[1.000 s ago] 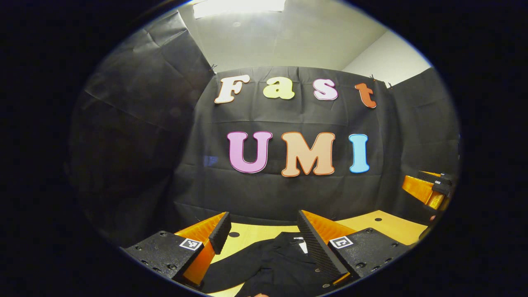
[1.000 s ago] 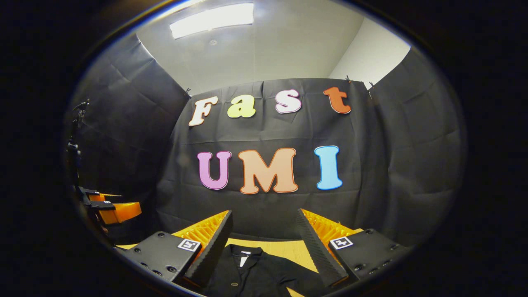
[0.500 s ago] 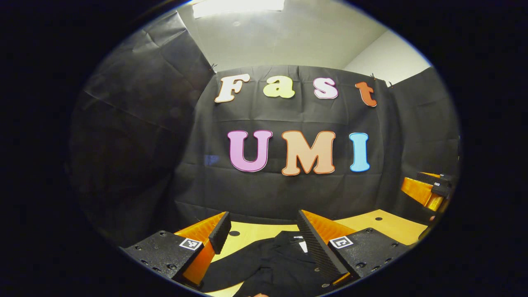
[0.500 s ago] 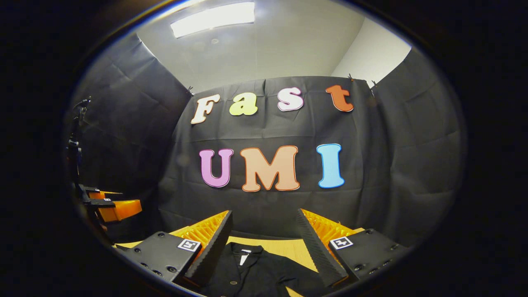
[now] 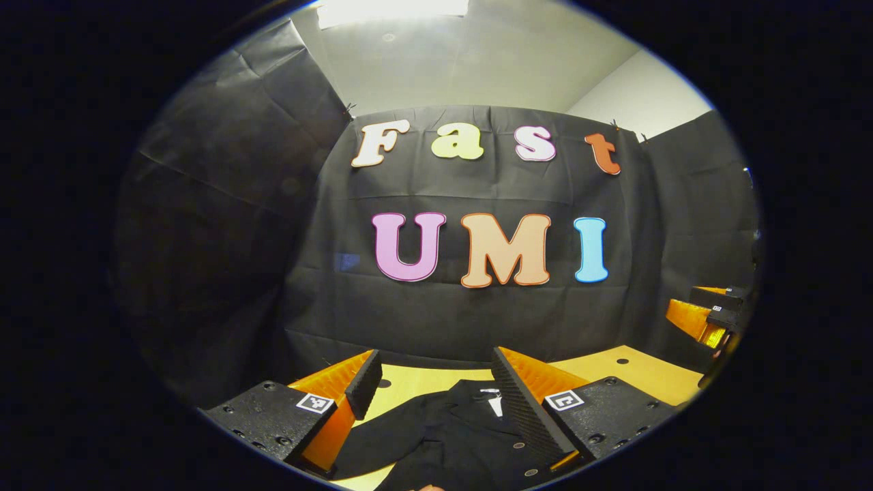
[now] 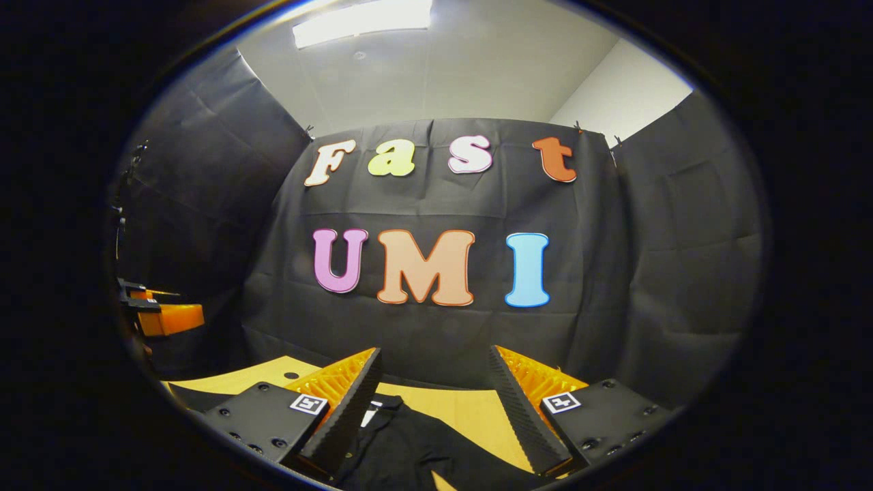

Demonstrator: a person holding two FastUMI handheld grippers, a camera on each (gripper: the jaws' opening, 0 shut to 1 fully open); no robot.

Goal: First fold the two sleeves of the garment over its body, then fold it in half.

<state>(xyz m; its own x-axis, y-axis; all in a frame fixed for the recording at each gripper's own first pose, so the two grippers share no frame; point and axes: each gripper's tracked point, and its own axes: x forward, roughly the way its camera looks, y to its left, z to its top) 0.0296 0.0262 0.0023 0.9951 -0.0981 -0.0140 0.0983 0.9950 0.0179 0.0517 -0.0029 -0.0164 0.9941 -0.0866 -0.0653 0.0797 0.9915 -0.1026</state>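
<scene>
Black garment point(image 5: 443, 436) flat on wood table point(image 5: 634, 372), collar toward back wall; both grippers' jaws spread, holding nothing.

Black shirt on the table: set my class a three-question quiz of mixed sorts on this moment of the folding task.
1. True or false: the left claw is shut on the black shirt.
2. The shirt lies on: A) a wooden table B) a metal tray C) the floor.
3. Fill in: in the right gripper view, the right claw is ____, with a gap between its fingers.

Key:
1. False; its fingers stand apart above the shirt.
2. A, the wooden table.
3. Open.
</scene>
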